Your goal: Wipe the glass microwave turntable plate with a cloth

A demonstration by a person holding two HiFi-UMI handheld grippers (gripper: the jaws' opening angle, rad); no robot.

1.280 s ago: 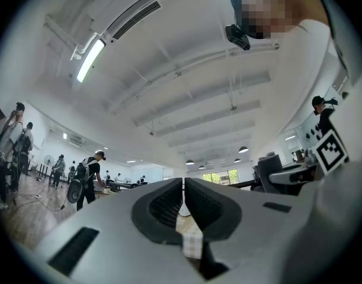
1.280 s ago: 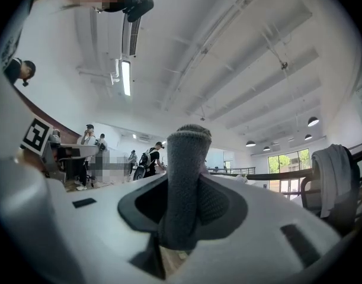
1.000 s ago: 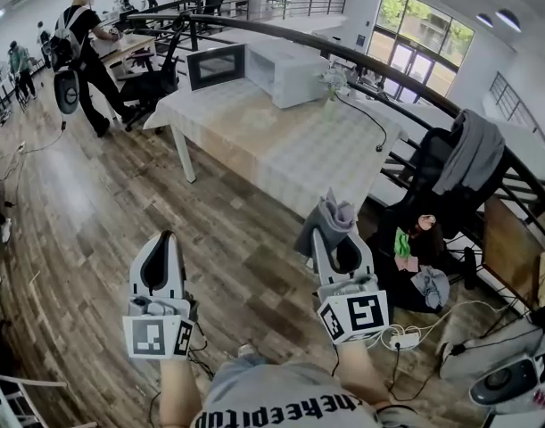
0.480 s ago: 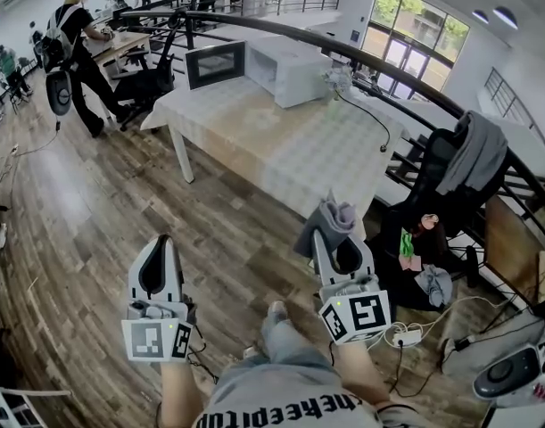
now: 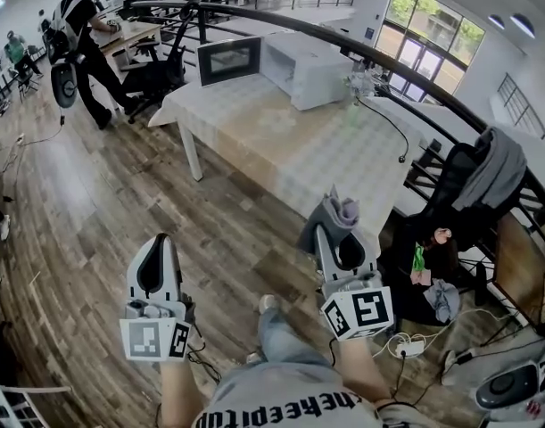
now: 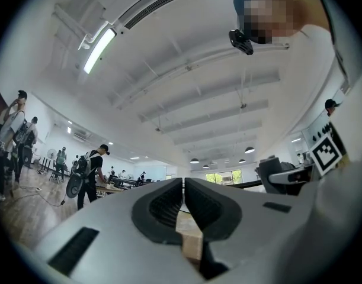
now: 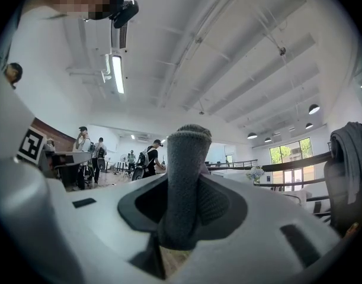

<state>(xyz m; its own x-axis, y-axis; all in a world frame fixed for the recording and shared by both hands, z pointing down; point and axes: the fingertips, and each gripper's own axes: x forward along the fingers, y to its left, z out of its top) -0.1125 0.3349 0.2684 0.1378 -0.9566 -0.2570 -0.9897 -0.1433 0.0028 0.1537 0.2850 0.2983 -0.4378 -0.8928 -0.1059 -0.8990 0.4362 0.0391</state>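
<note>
In the head view my right gripper (image 5: 333, 232) is held over the wooden floor, shut on a grey cloth (image 5: 337, 210) that sticks up past its tips. The right gripper view shows the same cloth (image 7: 183, 182) pinched upright between the jaws. My left gripper (image 5: 158, 243) is beside it at the left, shut with nothing in it; its pads (image 6: 164, 205) nearly meet. A white microwave (image 5: 309, 68) stands on the far table (image 5: 281, 141) with its door (image 5: 229, 60) swung open. I see no glass turntable plate in any view.
A person with a backpack (image 5: 83, 34) stands at the far left by a desk. A curved railing (image 5: 406, 69) runs behind the table. At the right are a chair with a grey jacket (image 5: 493, 175), and cables and a power strip (image 5: 406, 348) on the floor.
The person holding the grippers has stepped forward; a leg now shows below. The table and microwave sit a little nearer. Both grippers keep their pose and grip.
</note>
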